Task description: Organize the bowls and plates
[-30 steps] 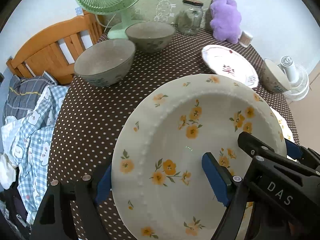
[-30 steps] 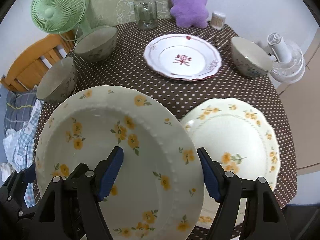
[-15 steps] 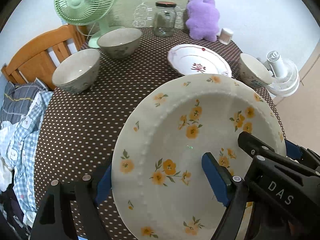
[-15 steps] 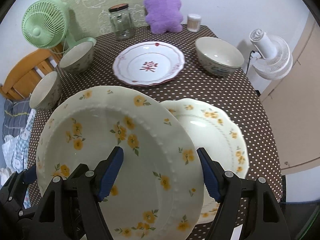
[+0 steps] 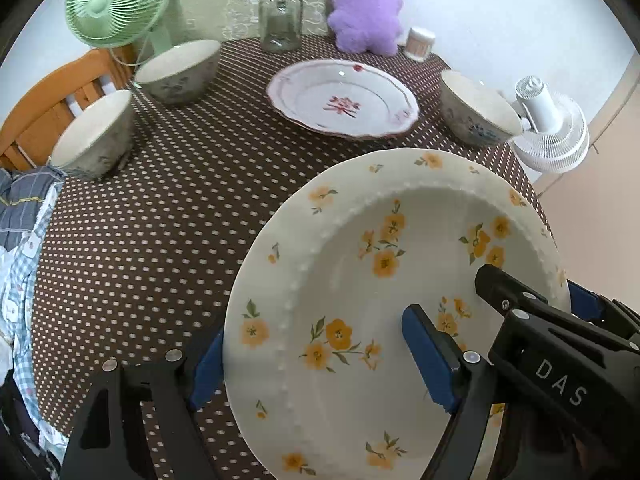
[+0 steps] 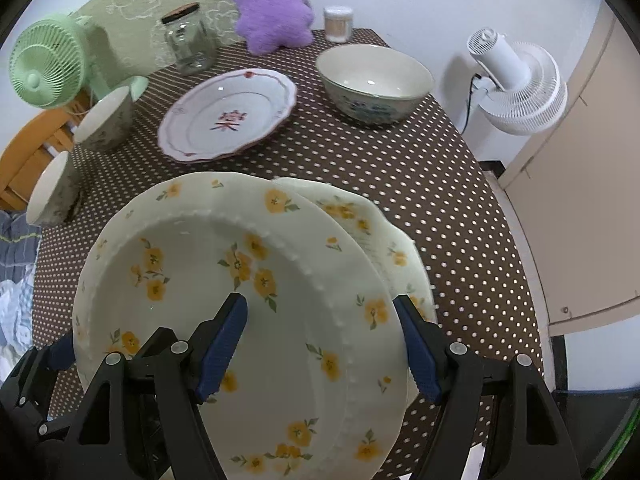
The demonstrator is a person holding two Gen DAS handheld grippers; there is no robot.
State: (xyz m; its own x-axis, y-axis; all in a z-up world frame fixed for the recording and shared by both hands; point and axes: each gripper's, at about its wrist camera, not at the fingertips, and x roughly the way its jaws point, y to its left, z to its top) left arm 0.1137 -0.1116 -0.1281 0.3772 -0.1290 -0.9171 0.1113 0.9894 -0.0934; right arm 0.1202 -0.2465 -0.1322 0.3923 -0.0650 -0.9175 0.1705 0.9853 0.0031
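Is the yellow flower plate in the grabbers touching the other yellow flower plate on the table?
Cannot tell. In the right wrist view the held plate overlaps the scalloped plate on the table, hiding any contact or gap.

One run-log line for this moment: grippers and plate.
left gripper: shut on flower plate | right gripper: shut on same plate | plate: lifted, partly over scalloped plate | red plate, three bowls: apart on table

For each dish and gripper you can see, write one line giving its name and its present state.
Yellow-flower plate: lifted, tilted, rim in both grippers.
Left gripper: shut on its rim.
Right gripper: shut on its rim.
Scalloped yellow plate: on table, partly covered.
Red-flower plate: on table, empty.
Three bowls: upright, unstacked.
Glass jar: lidded.
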